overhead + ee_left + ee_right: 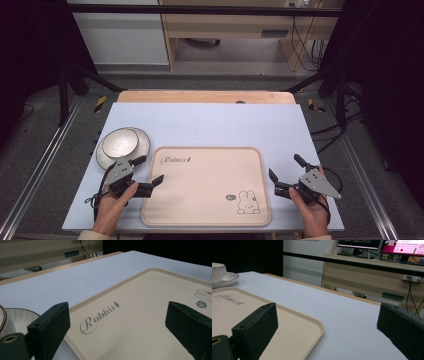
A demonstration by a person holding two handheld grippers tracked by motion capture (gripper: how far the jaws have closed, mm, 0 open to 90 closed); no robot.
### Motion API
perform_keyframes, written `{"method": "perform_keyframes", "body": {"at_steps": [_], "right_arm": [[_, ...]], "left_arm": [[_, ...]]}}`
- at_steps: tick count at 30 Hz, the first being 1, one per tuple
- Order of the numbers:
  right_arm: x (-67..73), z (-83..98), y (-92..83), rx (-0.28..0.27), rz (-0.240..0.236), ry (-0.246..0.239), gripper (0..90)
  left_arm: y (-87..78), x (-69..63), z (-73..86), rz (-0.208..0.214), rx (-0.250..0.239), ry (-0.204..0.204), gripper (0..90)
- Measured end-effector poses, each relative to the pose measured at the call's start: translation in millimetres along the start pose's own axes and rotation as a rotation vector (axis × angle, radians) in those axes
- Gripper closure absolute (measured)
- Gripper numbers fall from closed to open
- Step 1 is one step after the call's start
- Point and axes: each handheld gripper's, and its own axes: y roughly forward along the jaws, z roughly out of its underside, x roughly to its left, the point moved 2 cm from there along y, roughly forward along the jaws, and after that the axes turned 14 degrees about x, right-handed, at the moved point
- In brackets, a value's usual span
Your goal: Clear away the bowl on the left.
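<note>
Beige tray (207,187): flat in the middle of the table (210,122), between both grippers; nothing on it
Bowl (120,141): sits on a plate (142,145) at ten o'clock from the tray, just beside its corner
Left gripper (149,170): jaws spread wide, holding nothing, over the tray's left edge
Right gripper (286,172): jaws spread wide, holding nothing, at three o'clock from the tray
Risk: bowl looks smooth and could slip from the jaws; a bump could slide it off the plate

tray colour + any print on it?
Beige tray with grey "Rabbit" lettering and a small rabbit drawing; clearest in the high view.
</note>
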Motion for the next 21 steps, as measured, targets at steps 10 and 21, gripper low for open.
{"method": "perform_keyframes", "body": {"at_steps": [10,21], "right_arm": [[-1.6,-2.1,-3.5,-0.009,0.010,0.012,3.4],[-1.8,-1.4,-5.6,-0.015,0.011,0.022,3.3]], "left_arm": [[-14.3,30.5,-18.6,-0.050,0.020,-0.098,5.3],[-21.2,62.6,-54.8,-0.122,0.086,-0.085,5.8]]}}
